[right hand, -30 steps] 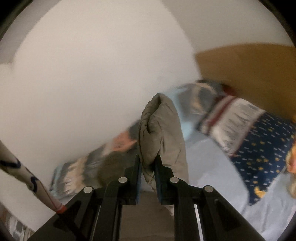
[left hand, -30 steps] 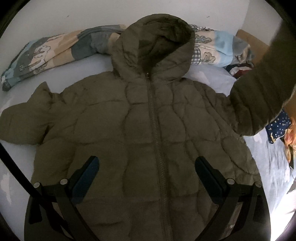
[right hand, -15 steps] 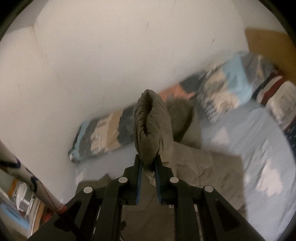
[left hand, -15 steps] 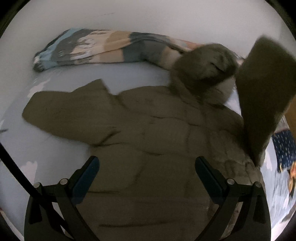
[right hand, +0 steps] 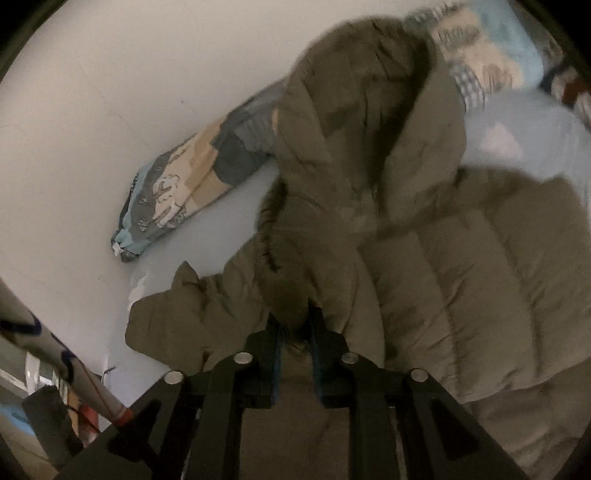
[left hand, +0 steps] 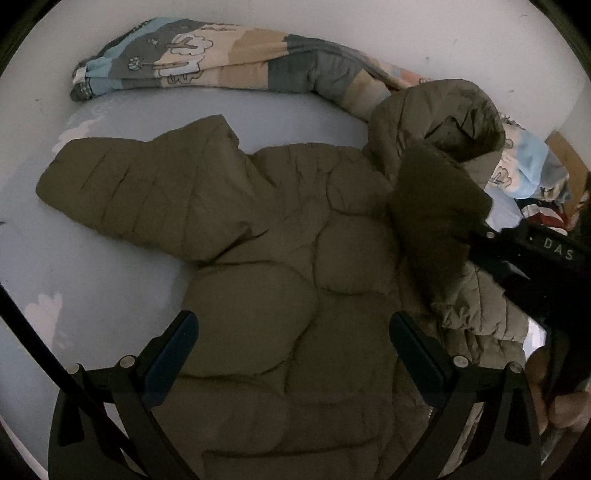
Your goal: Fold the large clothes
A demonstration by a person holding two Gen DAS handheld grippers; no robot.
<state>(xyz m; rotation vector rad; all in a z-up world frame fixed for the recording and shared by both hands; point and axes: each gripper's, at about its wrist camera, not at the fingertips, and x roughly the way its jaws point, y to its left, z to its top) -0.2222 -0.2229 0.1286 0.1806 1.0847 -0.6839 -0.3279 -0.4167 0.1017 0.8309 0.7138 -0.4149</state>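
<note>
White letters "DAS" show on the black body of the right claw (left hand: 476, 240) in the left wrist view. The olive puffer jacket (left hand: 258, 258) lies spread on a pale blue bed sheet (left hand: 110, 277) printed with white clouds, beside a white wall (left hand: 369, 29); a patterned quilt (left hand: 221, 62) is bunched along that wall. The left claw (left hand: 293, 343) hangs spread wide above the jacket. The right claw's jaws have just been opening, with the folded-over sleeve (right hand: 295, 295) between them.

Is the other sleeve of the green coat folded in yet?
No, spread. The sleeve lies straight out on the bed sheet, away from the coat body.
</note>
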